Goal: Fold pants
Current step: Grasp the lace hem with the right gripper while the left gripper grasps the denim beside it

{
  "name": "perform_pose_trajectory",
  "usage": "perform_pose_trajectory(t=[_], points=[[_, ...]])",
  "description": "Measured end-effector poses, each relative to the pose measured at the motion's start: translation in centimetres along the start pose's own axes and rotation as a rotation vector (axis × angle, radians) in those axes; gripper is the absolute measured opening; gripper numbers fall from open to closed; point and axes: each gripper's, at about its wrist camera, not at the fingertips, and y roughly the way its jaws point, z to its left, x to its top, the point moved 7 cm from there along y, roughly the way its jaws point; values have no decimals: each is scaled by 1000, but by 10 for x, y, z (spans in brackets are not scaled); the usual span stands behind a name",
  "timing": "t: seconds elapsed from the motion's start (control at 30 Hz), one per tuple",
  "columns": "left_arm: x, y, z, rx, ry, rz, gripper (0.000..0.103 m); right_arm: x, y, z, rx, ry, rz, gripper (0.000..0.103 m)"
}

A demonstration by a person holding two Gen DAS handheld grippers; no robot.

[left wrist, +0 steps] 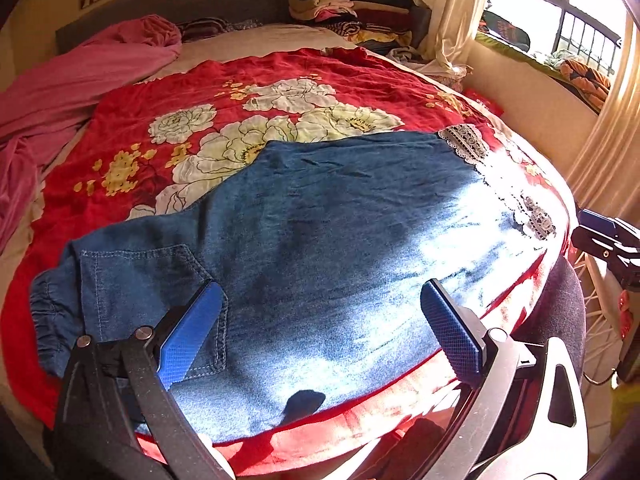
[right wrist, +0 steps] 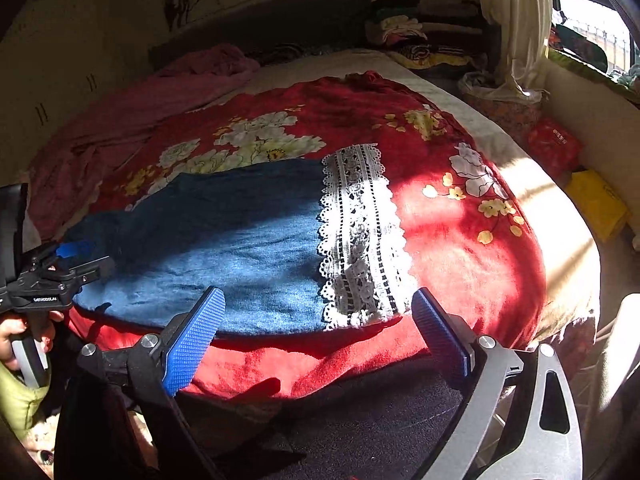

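Observation:
Blue denim pants point(left wrist: 320, 220) lie flat and folded lengthwise on a red floral blanket point(left wrist: 280, 68), elastic waistband point(left wrist: 48, 304) at left, white lace hem point(left wrist: 466, 142) at right. My left gripper point(left wrist: 320, 292) hovers open over the near edge beside the back pocket point(left wrist: 140, 280), nothing between its blue pads. In the right wrist view the pants point(right wrist: 224, 240) end in the lace hem point(right wrist: 360, 232). My right gripper point(right wrist: 318, 296) stands open just before that hem at the bed's near edge, holding nothing. The left gripper point(right wrist: 68, 256) shows at far left, gripped by a hand point(right wrist: 16, 340).
A crumpled pink sheet point(left wrist: 80, 80) lies on the bed's left side. Stacked clothes point(left wrist: 348, 0) sit by the headboard. A curtain point(left wrist: 452, 12) and a barred window point(left wrist: 560, 12) are at right. A yellow bag point(right wrist: 596, 204) lies on the floor. A dark padded surface point(right wrist: 360, 420) is below the bed edge.

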Motion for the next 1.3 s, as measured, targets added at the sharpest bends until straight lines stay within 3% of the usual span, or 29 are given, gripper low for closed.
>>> perform_pose_trajectory(t=[0.2,0.33,0.47,0.8,0.83,0.87,0.9,0.93,1.03,1.07,1.13,1.3], points=[[44,23,-42,-46,123,6,93,-7,10,-24,10,109,4,94],[76,49,-74,-124,183,35,93,-10,17,-35,27,161,8,94],[102,82,-99,-136,265,72,93,-10,26,-38,58,188,10,94],[143,141,-129,-243,306,124,93,-2,52,-39,104,243,29,94],[147,145,-130,-253,302,124,93,-3,54,-38,112,244,29,92],[150,148,-133,-264,309,124,93,-3,54,-36,128,234,26,74],[153,151,-135,-268,320,120,93,-2,54,-34,142,227,23,42],[154,155,-137,-277,332,126,91,0,51,-33,163,225,9,34],[154,171,-141,-329,347,170,79,6,44,-31,203,223,-33,30],[154,177,-142,-345,350,184,69,6,46,-33,193,225,-29,30],[153,187,-145,-393,353,214,61,2,55,-38,195,260,2,33],[148,198,-152,-495,358,249,59,-2,67,-41,241,310,17,33]])
